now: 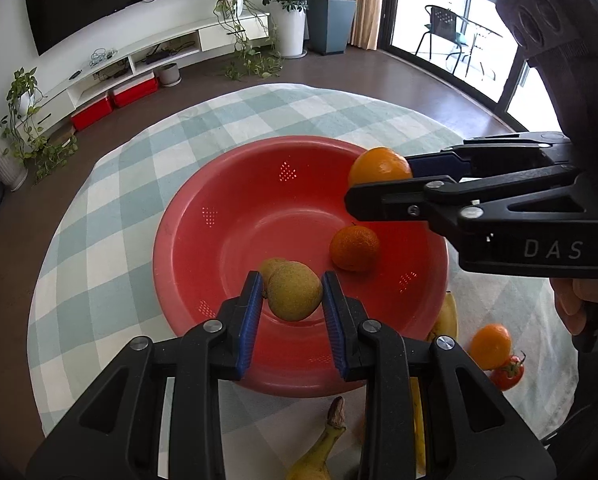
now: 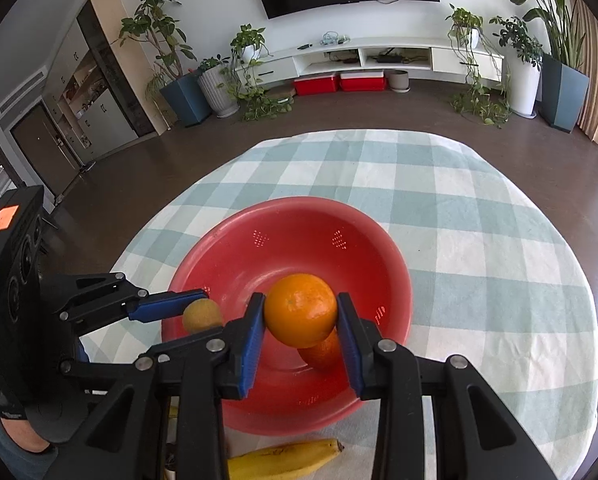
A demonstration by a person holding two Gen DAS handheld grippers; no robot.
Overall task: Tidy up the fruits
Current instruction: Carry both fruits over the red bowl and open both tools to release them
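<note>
left wrist view: the left gripper (image 1: 293, 294) is clamped on a yellow-green pear (image 1: 295, 290), its blue pads pressing both sides, and holds it above the near side of the red bowl (image 1: 187, 216). inside the bowl there is already a tangerine (image 1: 355, 249) and what looks like a second yellow-green fruit (image 1: 270, 267) just behind the held one. the right gripper (image 1: 379, 176) reaches in from the right with an orange (image 1: 380, 166) pinched between its pads, over the bowl's far right rim. still out on the checked tablecloth (image 1: 111, 248) are another orange (image 1: 491, 346), a tomato (image 1: 507, 372) touching it, and bananas (image 1: 319, 452) at the near edge. so the job looks roughly half done, with two fruits about to go in.

right wrist view: the right gripper (image 2: 301, 314) grips the orange (image 2: 301, 310) firmly between its pads, hanging over the middle of the red bowl (image 2: 227, 236), with the tangerine (image 2: 323, 354) partly hidden right below it. the left gripper (image 2: 197, 312) comes in from the left, closed on the pear (image 2: 202, 316) over the bowl's left rim. one banana (image 2: 287, 460) lies on the cloth just in front of the bowl.
</note>
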